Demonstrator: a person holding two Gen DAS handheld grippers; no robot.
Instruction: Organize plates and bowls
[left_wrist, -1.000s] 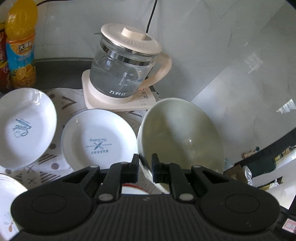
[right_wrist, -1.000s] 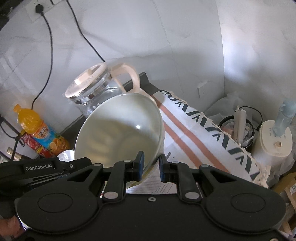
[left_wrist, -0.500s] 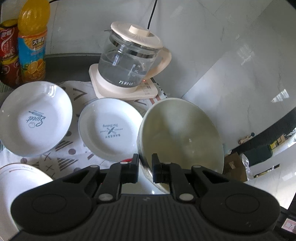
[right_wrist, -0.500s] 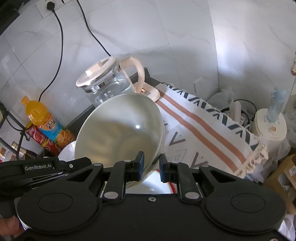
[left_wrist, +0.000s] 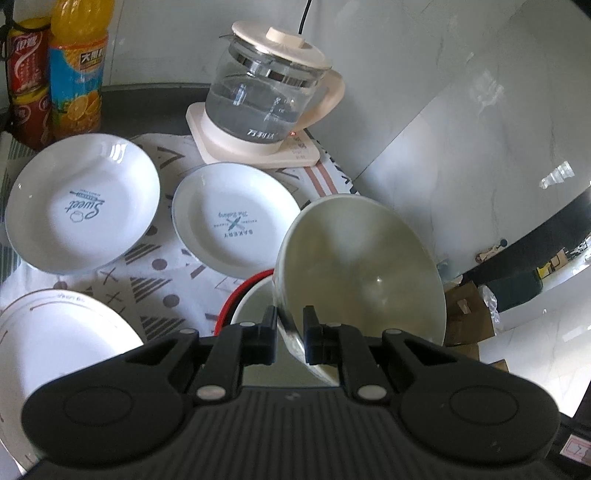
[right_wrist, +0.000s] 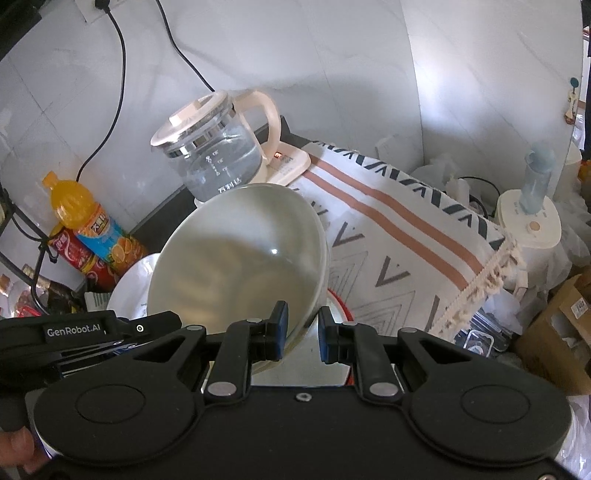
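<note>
Hanging tilted at lower centre of both wrist views, the pale bowl (left_wrist: 360, 273) has its rim clamped by the left gripper (left_wrist: 290, 332) and right gripper (right_wrist: 301, 328) alike, directly over the red-rimmed bowl (left_wrist: 251, 299) that probably receives it.

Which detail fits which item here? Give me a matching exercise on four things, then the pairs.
Things:
1. large pale green ceramic bowl
2. white plate printed "Sweet"
3. glass kettle with cream lid
4. orange juice bottle

Details:
A. stands on a cream base by the wall
B. tilted, its rim pinched by both the left gripper and the right gripper
C. upright beside red cans
D. lies flat on the patterned cloth, left of the "Bakery" plate

Pairs: 1-B, 2-D, 3-A, 4-C
</note>
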